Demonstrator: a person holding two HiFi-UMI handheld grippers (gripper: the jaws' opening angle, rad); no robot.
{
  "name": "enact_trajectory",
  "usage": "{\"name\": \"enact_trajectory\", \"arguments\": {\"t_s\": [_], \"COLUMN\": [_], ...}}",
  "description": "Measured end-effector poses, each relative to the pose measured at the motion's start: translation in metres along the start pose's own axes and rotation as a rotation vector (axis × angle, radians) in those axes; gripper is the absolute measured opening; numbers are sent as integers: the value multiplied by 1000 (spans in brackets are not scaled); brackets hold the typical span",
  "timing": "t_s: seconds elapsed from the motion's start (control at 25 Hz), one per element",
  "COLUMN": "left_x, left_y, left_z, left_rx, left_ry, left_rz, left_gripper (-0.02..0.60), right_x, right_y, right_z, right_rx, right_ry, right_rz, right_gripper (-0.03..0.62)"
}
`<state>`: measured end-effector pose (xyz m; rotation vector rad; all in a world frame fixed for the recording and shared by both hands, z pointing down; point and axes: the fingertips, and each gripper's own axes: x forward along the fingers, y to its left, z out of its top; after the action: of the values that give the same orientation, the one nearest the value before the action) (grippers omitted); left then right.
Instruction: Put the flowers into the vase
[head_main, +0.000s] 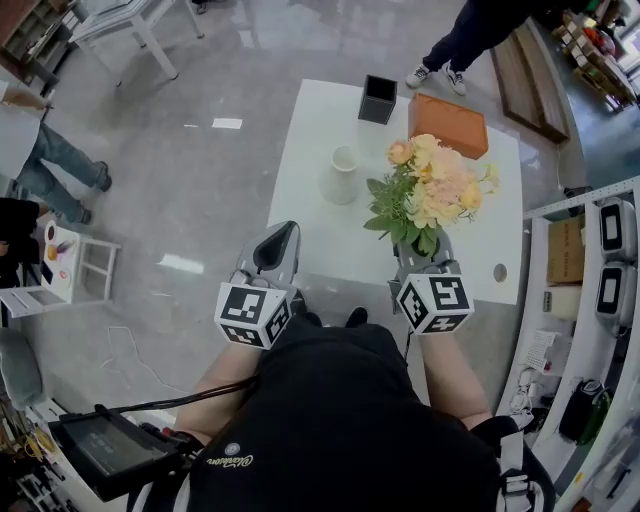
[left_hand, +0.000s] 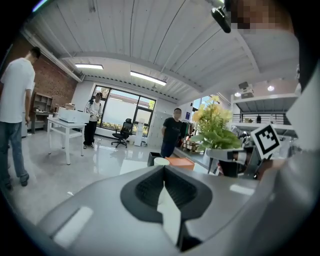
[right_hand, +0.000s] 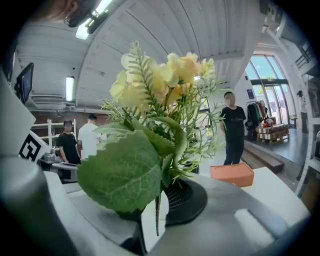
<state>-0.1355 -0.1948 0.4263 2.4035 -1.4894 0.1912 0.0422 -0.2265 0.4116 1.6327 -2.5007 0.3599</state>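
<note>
Both forearms fwd, low centre of head view, 2 grippers abt level, left gripper (head_main: 286, 232) jaws together, empty, right gripper (head_main: 428, 246) clamped on stems of 1 yellow-peach artificial flower bouquet (head_main: 432, 185), upright, right of 1 white rounded vase (head_main: 341, 175) on white table (head_main: 310, 235), 1 black square box (head_main: 378, 99), 1 orange rectangular box (head_main: 447, 124) upper centre.

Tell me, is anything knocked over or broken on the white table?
Nothing stands out. The white vase stands upright on the table. The black box and orange box sit tidy beyond it. The flowers are held upright in the right gripper.
</note>
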Motion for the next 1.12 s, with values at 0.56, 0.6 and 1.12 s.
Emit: {"name": "enact_trajectory", "arguments": {"t_s": [0.56,0.6,1.12], "left_x": [3,4,13], "left_y": [17,17,14], "left_z": [9,11,10], "left_rx": [4,2,-2], "left_ry": [-3,-7,-7], "left_rz": [-39,-35,-19], "left_gripper": [6,6,6], "right_x": [20,23,68], "right_y": [44,43,38], "right_z": [7,15,158], "right_rx": [-13,-20,-101], "right_ry": [-5,-19,-245], "right_rz": [41,49,111], "right_gripper": [46,46,46]}}
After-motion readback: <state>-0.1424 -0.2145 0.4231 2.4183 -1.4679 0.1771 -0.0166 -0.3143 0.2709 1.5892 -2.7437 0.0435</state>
